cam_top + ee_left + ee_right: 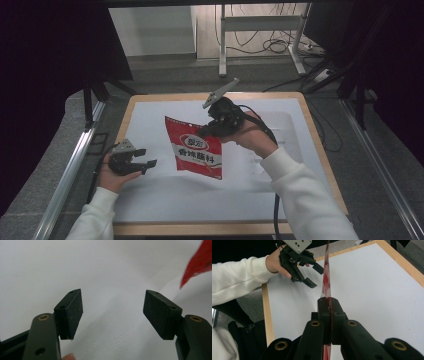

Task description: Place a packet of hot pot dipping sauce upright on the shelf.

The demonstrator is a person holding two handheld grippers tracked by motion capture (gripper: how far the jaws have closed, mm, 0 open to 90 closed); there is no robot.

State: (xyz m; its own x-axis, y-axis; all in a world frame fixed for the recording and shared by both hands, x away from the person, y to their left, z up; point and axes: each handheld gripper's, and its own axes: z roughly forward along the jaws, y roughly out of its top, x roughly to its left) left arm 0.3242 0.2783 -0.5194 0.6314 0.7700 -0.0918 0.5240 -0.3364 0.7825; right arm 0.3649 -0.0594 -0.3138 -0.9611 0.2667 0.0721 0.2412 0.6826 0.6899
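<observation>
1. Two black jaws of the right gripper (329, 302) are pressed flat together on the edge of a red packet (327, 277), which in the right gripper view runs edge-on away from the pads toward 12 o'clock.
2. From above, the right gripper (209, 129) pinches the packet (195, 148) at its upper right corner, and the packet hangs from there toward 6 o'clock, lifted over the white table (165, 200), its printed face turned to the camera.
3. The left gripper (112, 312) has its jaws standing wide apart with nothing between the pads; bare white table (87, 265) lies beyond them, and a red corner of the packet (197, 265) shows at 2 o'clock.
4. In the high view the left gripper (147, 157) sits at 9 o'clock from the packet, near it but not touching, its jaws pointing toward 3 o'clock.
5. A white sleeve (305, 200) runs from the right hand (252, 137) toward 5 o'clock; the left hand (112, 177) rests near the table's wooden rim (200, 229) at 8 o'clock.
</observation>
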